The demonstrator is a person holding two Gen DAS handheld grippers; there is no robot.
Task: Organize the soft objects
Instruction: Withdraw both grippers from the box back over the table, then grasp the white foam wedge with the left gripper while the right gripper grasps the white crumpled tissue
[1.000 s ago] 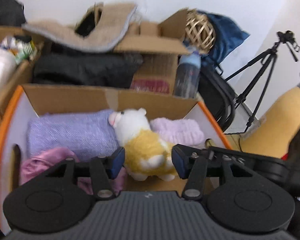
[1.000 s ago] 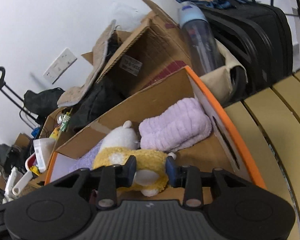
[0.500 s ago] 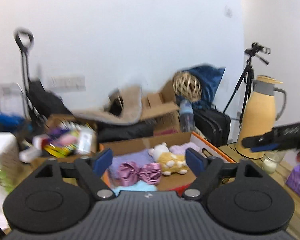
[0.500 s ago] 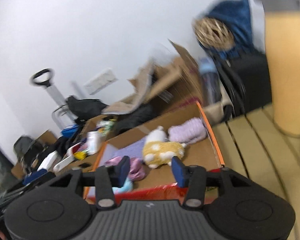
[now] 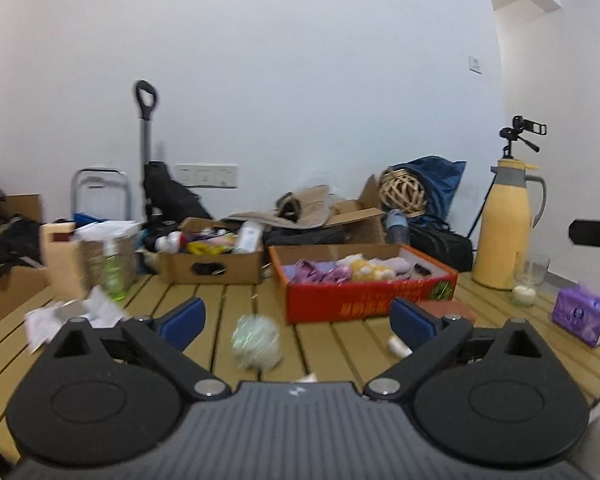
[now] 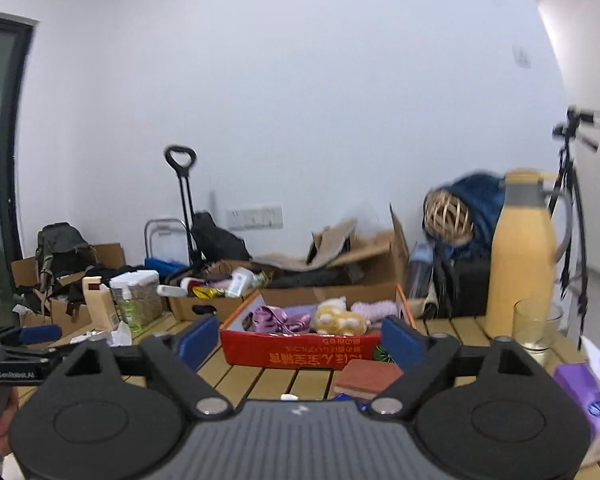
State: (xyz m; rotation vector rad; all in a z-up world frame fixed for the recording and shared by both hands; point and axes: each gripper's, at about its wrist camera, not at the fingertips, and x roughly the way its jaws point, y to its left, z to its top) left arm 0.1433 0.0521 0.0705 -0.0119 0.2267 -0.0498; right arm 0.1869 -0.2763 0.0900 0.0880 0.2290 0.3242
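Observation:
A red cardboard box (image 5: 364, 300) with an orange rim stands on the slatted wooden table (image 5: 340, 344). In it lie a yellow and white plush toy (image 5: 366, 268), a purple satin bow (image 5: 308, 271) and a lilac fuzzy piece (image 5: 396, 263). A pale green fluffy ball (image 5: 256, 342), blurred, rests on the table in front of my left gripper (image 5: 296, 322). That gripper's jaws are opening wide and hold nothing. My right gripper (image 6: 298, 338) faces the box (image 6: 300, 354) from a distance. Its jaws are opening too, with nothing between them.
A yellow thermos jug (image 5: 508, 232), a glass (image 5: 534, 274) and a purple tissue pack (image 5: 584, 316) stand at the right. A reddish block (image 6: 366, 374) lies before the box. A brown box of clutter (image 5: 212, 266), a green bottle (image 5: 114, 276) and crumpled paper (image 5: 72, 314) are at the left.
Both grippers have pulled far back from the box and their jaws have spread wide. The plush toy, once close between the fingers, stays in the box.

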